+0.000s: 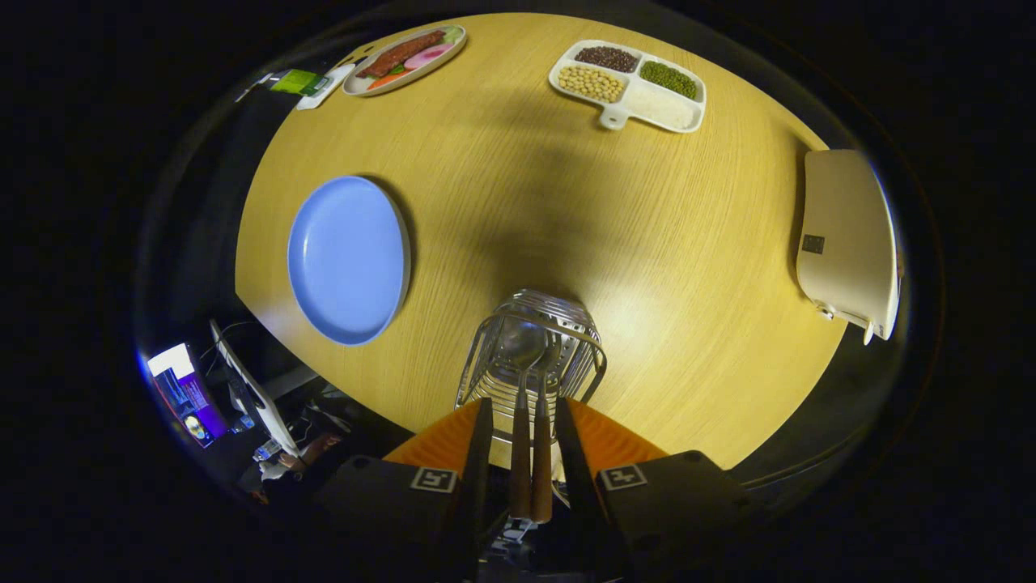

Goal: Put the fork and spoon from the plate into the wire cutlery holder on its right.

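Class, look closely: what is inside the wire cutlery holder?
Inside the wire cutlery holder stand a spoon and, apparently, a fork, their wooden handles between the open gripper fingers. The fork's head is hidden.

Table: we saw a pale wooden table (518, 202) with a fine straight grain stretching ahead of the gripper, its near edge rounded.
Light: a bright patch shone on the wood just ahead and to the right, and a broad soft shadow ran down the middle.
Far side: an oval dish of food (405, 58) and a white divided tray (628, 85) of beans and grains stood well beyond.
Right edge: a cream-coloured board (846, 239) lay at the table's rim.
Below left: past the table edge we made out a dark floor area with a lit screen (184, 393) and tangled cables.
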Demonstrator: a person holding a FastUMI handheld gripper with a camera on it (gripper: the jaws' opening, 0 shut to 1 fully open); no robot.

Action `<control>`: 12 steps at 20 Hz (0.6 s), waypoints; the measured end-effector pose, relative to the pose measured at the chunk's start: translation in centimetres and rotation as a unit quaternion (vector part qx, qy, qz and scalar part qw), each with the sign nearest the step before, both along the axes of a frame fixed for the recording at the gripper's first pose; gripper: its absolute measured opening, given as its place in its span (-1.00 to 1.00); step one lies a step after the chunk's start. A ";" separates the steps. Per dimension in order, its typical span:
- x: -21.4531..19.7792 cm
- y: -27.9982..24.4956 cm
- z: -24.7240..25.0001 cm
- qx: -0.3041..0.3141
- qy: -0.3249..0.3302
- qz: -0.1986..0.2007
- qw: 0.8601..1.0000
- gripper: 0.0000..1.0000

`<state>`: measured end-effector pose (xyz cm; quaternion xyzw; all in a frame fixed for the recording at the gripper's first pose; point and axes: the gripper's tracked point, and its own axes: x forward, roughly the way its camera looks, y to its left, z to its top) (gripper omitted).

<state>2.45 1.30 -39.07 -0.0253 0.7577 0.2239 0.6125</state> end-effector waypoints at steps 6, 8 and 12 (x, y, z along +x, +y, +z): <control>4.4 0.1 4.8 0.070 -0.220 -0.062 0.971 0.96; 5.3 -0.4 7.0 0.073 -0.299 -0.064 0.949 1.00; 5.2 -0.1 13.8 0.099 -0.410 -0.085 0.903 0.99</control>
